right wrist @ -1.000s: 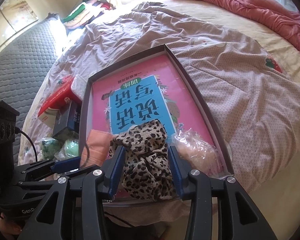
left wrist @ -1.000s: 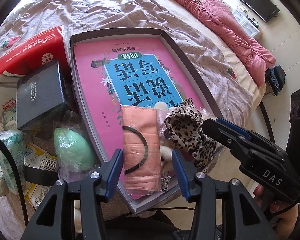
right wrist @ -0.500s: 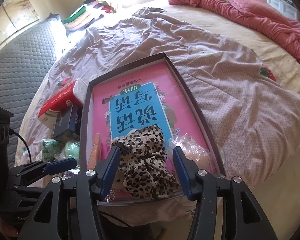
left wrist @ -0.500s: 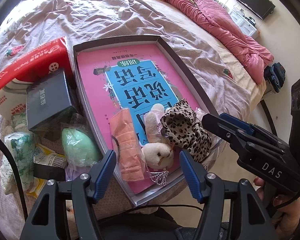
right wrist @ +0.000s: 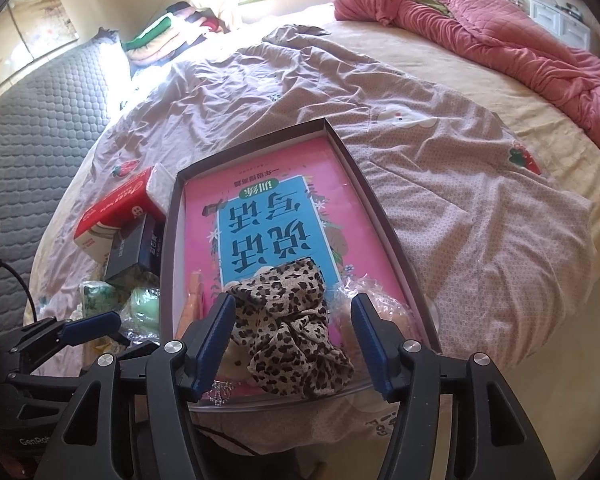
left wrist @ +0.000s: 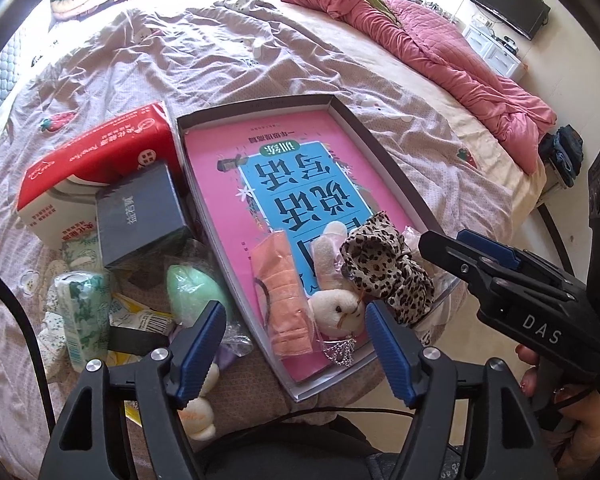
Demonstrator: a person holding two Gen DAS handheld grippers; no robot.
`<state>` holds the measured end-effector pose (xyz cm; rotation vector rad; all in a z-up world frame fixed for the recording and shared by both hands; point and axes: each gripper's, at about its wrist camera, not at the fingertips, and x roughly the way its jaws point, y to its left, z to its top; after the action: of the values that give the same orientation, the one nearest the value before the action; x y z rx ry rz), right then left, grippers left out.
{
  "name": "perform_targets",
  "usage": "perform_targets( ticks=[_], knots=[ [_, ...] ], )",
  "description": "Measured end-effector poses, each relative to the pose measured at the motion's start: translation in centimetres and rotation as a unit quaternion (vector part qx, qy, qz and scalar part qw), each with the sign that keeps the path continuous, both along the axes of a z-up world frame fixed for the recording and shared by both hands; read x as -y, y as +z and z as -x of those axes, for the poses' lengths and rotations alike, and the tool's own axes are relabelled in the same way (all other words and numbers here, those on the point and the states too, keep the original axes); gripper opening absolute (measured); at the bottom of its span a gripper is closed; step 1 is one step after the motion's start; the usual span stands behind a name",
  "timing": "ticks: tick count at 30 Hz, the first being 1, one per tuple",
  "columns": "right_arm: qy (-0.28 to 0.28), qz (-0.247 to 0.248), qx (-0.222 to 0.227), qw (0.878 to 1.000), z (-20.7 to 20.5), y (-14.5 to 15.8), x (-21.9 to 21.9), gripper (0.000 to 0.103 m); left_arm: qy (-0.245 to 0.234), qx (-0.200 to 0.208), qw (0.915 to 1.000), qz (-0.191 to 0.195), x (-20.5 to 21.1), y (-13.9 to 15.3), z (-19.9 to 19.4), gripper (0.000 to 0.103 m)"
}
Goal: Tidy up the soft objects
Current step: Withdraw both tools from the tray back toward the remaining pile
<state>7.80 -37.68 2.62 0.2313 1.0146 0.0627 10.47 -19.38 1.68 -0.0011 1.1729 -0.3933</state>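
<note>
Opening: both hand-held grippers, jaws still widening, nothing pinched.
Left hand-held gripper (left wrist: 296, 344): blue pads spread, hanging over the near end of the tray; peach folded cloth and plush rabbit lie below the gap, pads clear of both.
Right hand-held gripper (right wrist: 294, 338): pads spread either side of the leopard-print scrunchie, not pressing it; seen from the left wrist view it sits at the tray's right near corner, a hand (left wrist: 572, 412) on its grip.
Tray (left wrist: 364, 128): shallow dark-rimmed box on the bed, pink and blue book lining its floor.
Peach folded cloth (left wrist: 286, 292): in tray, near left side, a black loop across it.
Plush rabbit (left wrist: 334, 300): in tray, between cloth and scrunchie, touching both.
Leopard-print scrunchie (right wrist: 292, 320): in tray, near end, right of rabbit.
Clear bag (right wrist: 380, 300): crinkled plastic, tray's near right corner, just beside scrunchie.
Green egg shape (left wrist: 194, 292): wrapped, outside tray, left of it on the bed.
Red tissue pack (left wrist: 100, 160): outside tray, left; dark box (left wrist: 140, 216) resting against it.
Bed (left wrist: 220, 60): mauve sheet, pink quilt (left wrist: 440, 48) bunched at far right.
</note>
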Motion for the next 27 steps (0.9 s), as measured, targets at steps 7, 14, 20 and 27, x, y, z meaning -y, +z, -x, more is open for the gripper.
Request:
perform_targets(
  ticks=[7,14,20,27],
  knots=[
    [-0.002,0.011,0.006,1.000,0.3,0.6,-0.3,0.068,0.007,0.012,0.9999,-0.010,-0.5,0.8,0.6,0.074],
    [0.005,0.010,0.016,1.000,0.5,1.3,-1.0,0.070,0.011,0.019,0.9997,-0.015,-1.2,1.3,1.0,0.074],
    [0.018,0.017,0.025,0.999,0.5,2.1,-2.0,0.071,0.018,0.027,0.9994,-0.016,-2.1,1.9,1.5,0.075],
    [0.035,0.026,0.039,0.998,0.7,3.1,-3.7,0.072,0.034,0.040,0.9986,-0.010,-3.9,2.9,2.0,0.075]
  ],
)
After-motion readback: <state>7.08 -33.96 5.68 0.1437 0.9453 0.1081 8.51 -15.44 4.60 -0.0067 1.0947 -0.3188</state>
